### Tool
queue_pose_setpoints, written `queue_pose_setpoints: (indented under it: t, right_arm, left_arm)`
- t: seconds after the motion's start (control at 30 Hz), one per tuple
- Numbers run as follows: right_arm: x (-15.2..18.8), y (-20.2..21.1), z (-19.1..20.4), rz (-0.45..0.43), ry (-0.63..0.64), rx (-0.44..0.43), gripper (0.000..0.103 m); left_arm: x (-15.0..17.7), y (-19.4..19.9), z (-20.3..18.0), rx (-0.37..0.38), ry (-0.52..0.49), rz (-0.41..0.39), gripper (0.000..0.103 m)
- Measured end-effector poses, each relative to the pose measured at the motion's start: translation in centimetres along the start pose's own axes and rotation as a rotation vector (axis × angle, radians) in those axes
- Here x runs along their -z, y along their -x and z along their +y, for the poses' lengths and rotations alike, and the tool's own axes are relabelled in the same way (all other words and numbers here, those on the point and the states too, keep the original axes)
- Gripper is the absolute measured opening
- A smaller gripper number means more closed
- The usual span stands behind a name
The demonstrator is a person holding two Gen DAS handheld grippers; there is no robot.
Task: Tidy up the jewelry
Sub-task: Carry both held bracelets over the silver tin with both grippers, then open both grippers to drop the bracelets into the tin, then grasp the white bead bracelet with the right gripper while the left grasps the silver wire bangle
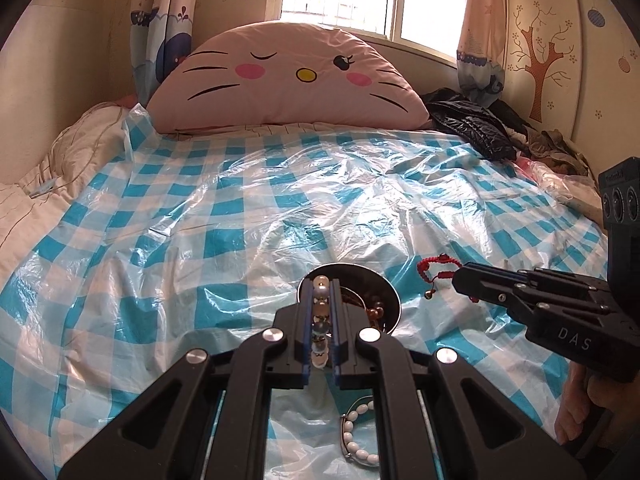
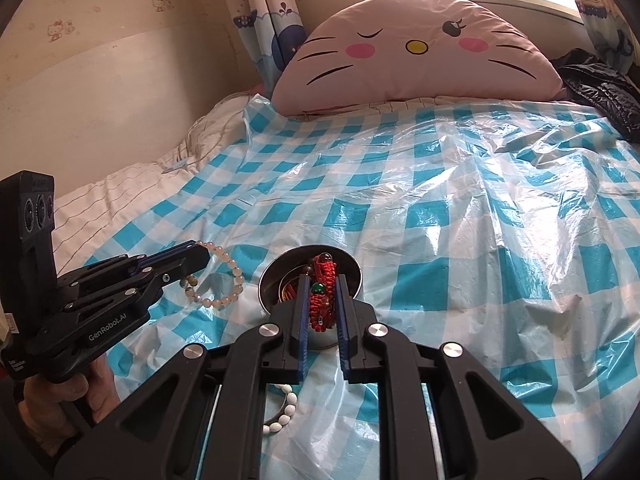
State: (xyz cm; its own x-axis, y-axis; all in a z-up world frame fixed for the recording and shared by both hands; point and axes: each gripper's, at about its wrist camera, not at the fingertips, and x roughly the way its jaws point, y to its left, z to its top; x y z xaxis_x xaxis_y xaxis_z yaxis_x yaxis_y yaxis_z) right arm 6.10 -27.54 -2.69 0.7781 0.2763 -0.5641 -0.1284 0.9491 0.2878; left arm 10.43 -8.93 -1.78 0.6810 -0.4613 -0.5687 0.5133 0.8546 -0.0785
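We see the checked sheet [image 1: 248, 208] filling most of both frames, with the cat pillow [image 1: 280, 76] across the top centre and a black jacket [image 1: 472, 124] at the upper right of the left wrist view. Low in the centre of each view sits the round metal bowl [image 2: 352, 276], already holding some beads and cord. Our left gripper [image 1: 323, 320] fills the bottom of its own frame, jaws pinching the pale bead bracelet [image 1: 321, 312] above the bowl; in the right wrist view, at centre left, that bracelet [image 2: 232, 280] hangs as a loop from the tip, beside the bowl. Our right gripper [image 2: 322, 304] fills the bottom of its frame, jaws pinching the red cord bracelet [image 2: 322, 292] over the bowl's near edge; in the left wrist view, at centre right, the cord [image 1: 434, 270] dangles from its tip just right of the bowl. A white bead bracelet [image 1: 354, 436] lies on the sheet at the bottom centre, nearer us than the bowl.
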Motion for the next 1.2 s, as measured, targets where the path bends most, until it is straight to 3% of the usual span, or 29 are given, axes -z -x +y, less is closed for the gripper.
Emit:
queue_pose_setpoints:
  t: [0.37, 0.57, 0.6, 0.67, 0.7, 0.8, 0.9, 1.03, 1.2]
  right_arm:
    - [-1.1, -2.1, -1.0, 0.028, -0.065, -0.058, 0.012]
    - [-1.9, -4.7, -0.9, 0.069, -0.071, -0.087, 0.012]
    - [-1.9, -5.6, -0.9, 0.095, -0.076, -0.090, 0.014]
    - [-1.6, -7.5, -1.2, 0.159, -0.093, -0.043, 0.038]
    - [-1.4, -8.0, -1.4, 0.182, -0.105, -0.037, 0.041]
    - [-1.0, -7.5, -2.2, 0.171, -0.123, -0.013, 0.049]
    - [-0.8, -6.4, -3.1, 0.168, -0.169, -0.011, 0.052]
    - [0.3, -5.3, -3.2, 0.223, -0.177, -0.018, 0.052]
    - [3.8, -5.5, -1.3, 0.373, -0.106, -0.070, 0.052]
  left_arm:
    - [-1.3, -2.2, -0.1, 0.062, 0.049, 0.000, 0.008]
    - [-1.7, -4.4, 0.5, 0.123, 0.115, 0.046, 0.008]
    - [-1.5, -5.2, 0.6, 0.127, 0.126, 0.079, 0.009]
    - [-1.1, -6.7, 0.9, 0.091, 0.144, 0.144, 0.008]
    - [-0.9, -7.3, 1.2, 0.078, 0.158, 0.181, 0.010]
    - [-0.6, -7.4, 2.0, 0.039, 0.192, 0.205, 0.045]
    - [-0.8, -6.6, 2.1, 0.021, 0.178, 0.171, 0.057]
    - [-0.8, -6.0, 2.0, -0.015, 0.142, 0.166, 0.060]
    - [-0.2, -5.0, 3.3, -0.064, 0.165, 0.178, 0.067]
